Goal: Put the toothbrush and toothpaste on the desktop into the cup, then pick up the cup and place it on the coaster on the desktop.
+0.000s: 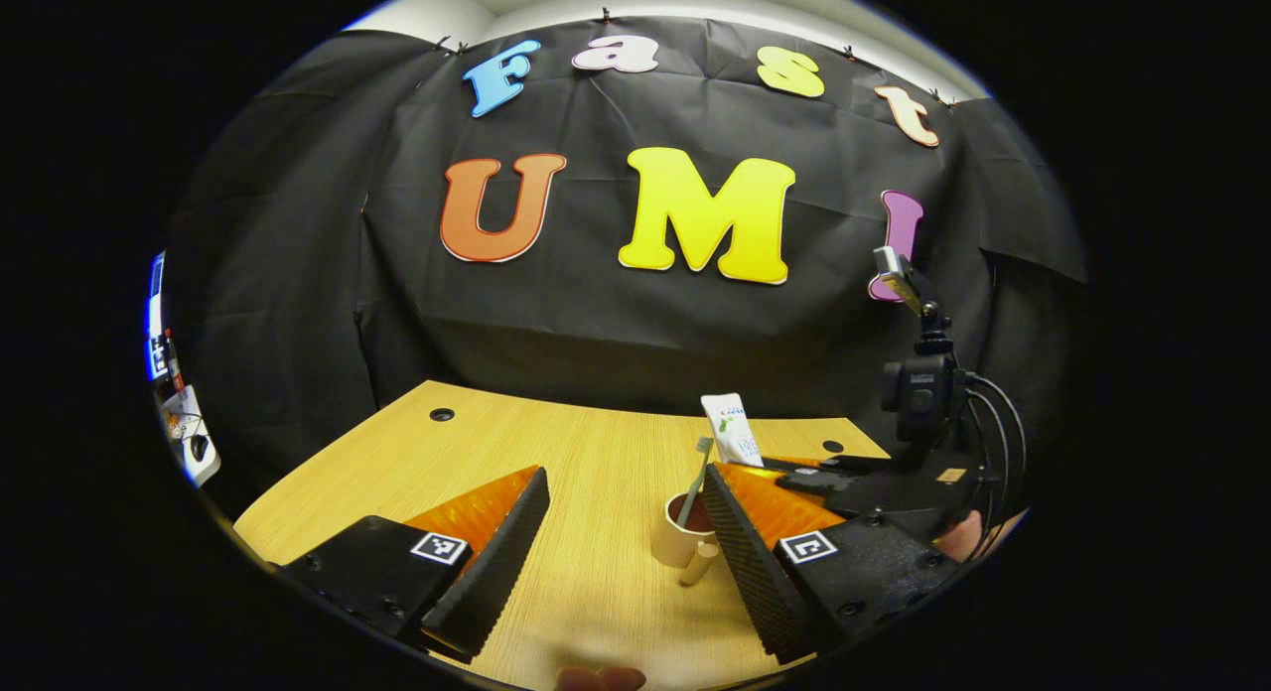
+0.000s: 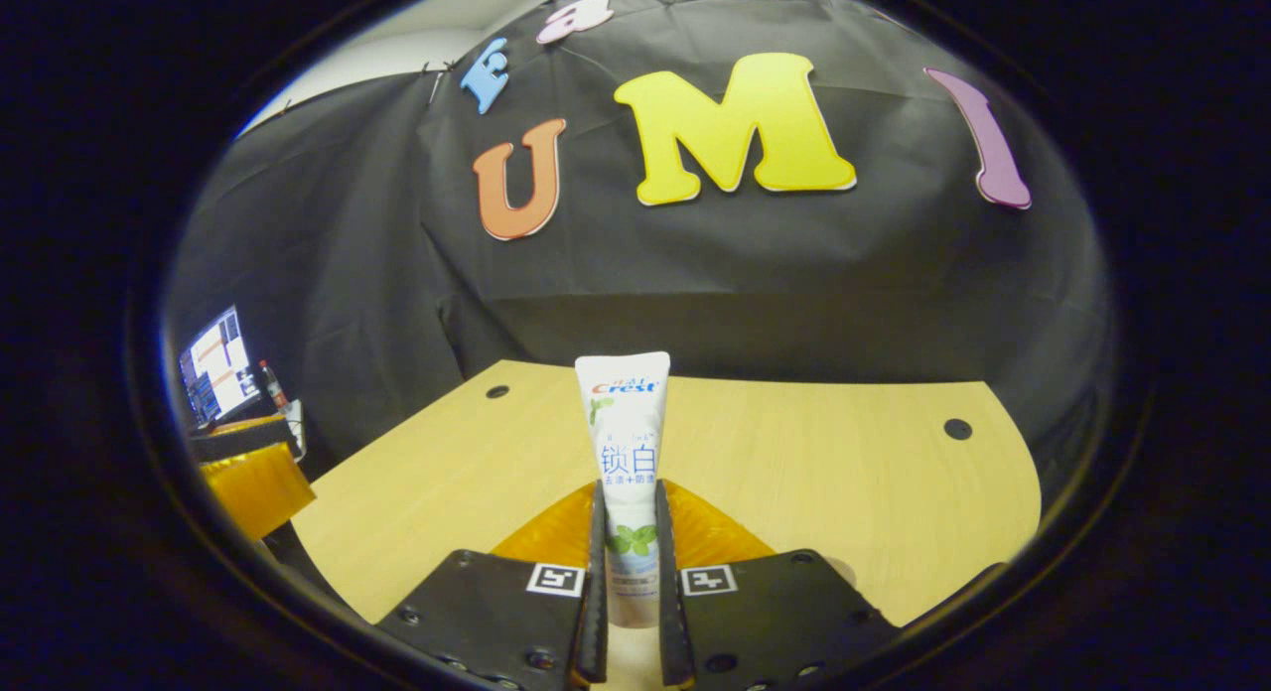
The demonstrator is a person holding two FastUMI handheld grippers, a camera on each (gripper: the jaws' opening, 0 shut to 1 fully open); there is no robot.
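White toothpaste pinched upright in right jaws, left jaws spread, toothbrush in cup

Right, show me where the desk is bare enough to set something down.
Bare wood runs from the cup leftward to the near-left grommet hole and up to the black cloth. In the right gripper view, the desk is free right of the toothpaste. It is crowded around the cup, where the right tongs hold the toothpaste.

The surface was pale, matt wood-grain laminate, the toothpaste a smooth, glossy plastic tube, the cup smooth and matt, and the wall creased matt cloth.
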